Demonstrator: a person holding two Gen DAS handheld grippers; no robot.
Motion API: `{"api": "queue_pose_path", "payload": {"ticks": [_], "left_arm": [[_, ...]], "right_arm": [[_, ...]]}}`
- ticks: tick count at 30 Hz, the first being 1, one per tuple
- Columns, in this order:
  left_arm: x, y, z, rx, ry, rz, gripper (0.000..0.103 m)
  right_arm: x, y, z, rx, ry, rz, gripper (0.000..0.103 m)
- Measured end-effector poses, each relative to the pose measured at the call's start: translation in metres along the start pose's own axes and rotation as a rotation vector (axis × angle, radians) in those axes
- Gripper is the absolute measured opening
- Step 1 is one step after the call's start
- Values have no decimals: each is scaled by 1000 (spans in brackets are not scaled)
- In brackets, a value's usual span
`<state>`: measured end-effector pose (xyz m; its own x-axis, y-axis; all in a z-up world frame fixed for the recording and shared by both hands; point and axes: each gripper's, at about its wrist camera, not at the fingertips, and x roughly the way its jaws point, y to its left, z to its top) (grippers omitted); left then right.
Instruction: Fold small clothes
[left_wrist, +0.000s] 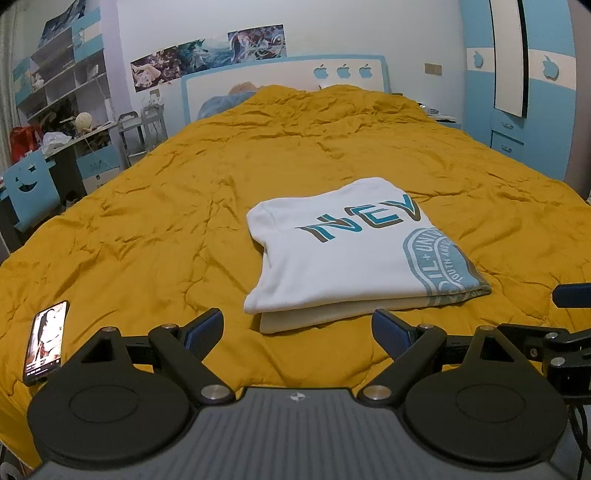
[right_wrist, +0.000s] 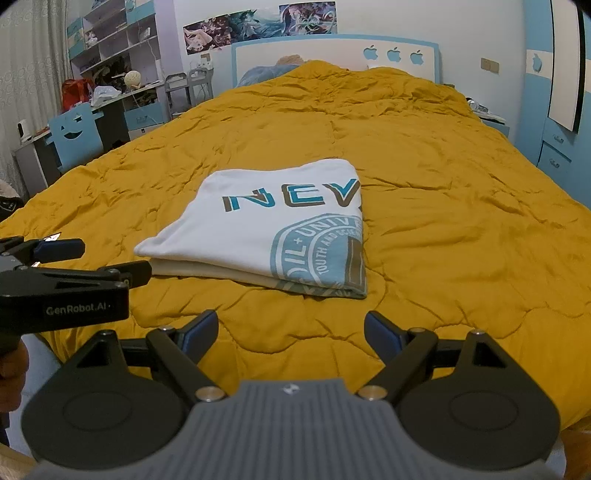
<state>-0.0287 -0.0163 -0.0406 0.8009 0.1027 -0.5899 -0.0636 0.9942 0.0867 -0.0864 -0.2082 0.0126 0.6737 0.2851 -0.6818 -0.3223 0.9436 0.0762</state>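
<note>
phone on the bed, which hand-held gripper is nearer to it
Left. The phone lies on the yellow quilt just beside the open left hand-held gripper, on its left. The open right hand-held gripper is farther off, beyond the left one.

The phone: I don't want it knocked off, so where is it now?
In the left wrist view the phone lies on the yellow quilt near the bed's front edge, left of the folded white shirt and the left hand-held gripper.
</note>
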Motion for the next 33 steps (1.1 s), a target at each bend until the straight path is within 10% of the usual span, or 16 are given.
{"api": "queue_pose_path", "payload": {"ticks": [33], "left_arm": [[-3,-2,-2,-12,3,2,103]], "right_arm": [[4,-2,-1,10,-2,2,82]]}}
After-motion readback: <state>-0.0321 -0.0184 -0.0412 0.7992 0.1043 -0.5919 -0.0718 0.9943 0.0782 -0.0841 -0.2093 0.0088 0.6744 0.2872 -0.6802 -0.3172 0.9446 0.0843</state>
